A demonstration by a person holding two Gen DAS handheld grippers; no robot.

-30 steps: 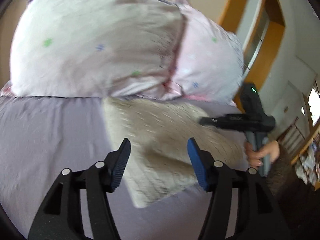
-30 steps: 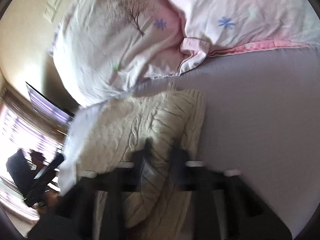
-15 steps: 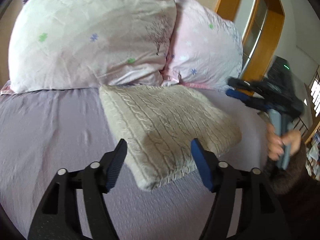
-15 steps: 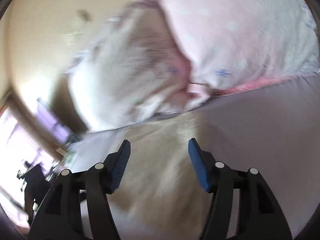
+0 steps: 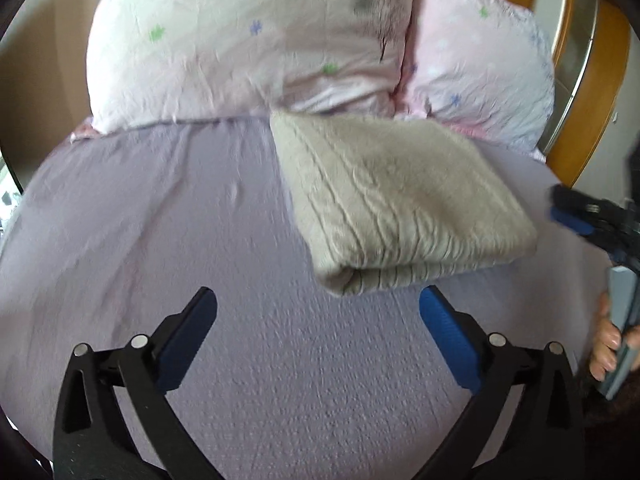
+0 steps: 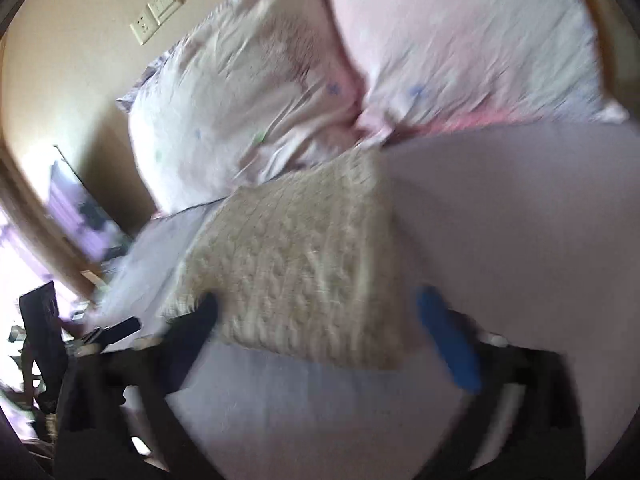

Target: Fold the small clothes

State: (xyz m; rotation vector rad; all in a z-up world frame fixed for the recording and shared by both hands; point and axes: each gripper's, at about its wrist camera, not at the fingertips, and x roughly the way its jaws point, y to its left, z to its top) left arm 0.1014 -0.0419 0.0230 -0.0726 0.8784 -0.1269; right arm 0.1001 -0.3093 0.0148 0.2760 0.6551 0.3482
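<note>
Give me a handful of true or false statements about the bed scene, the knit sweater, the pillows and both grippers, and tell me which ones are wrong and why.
1. The beige knit sweater lies folded on the lilac bedsheet. True.
2. The left gripper is clamped on the sweater. False: its jaws stand open, short of the sweater's near edge, holding nothing.
3. Two pillows sit behind the sweater. True.
4. The right gripper is shut. False: its jaws are spread wide, with the sweater's near edge between the tips.
5. The sweater is spread out flat with sleeves extended. False: it is a compact folded bundle.
</note>
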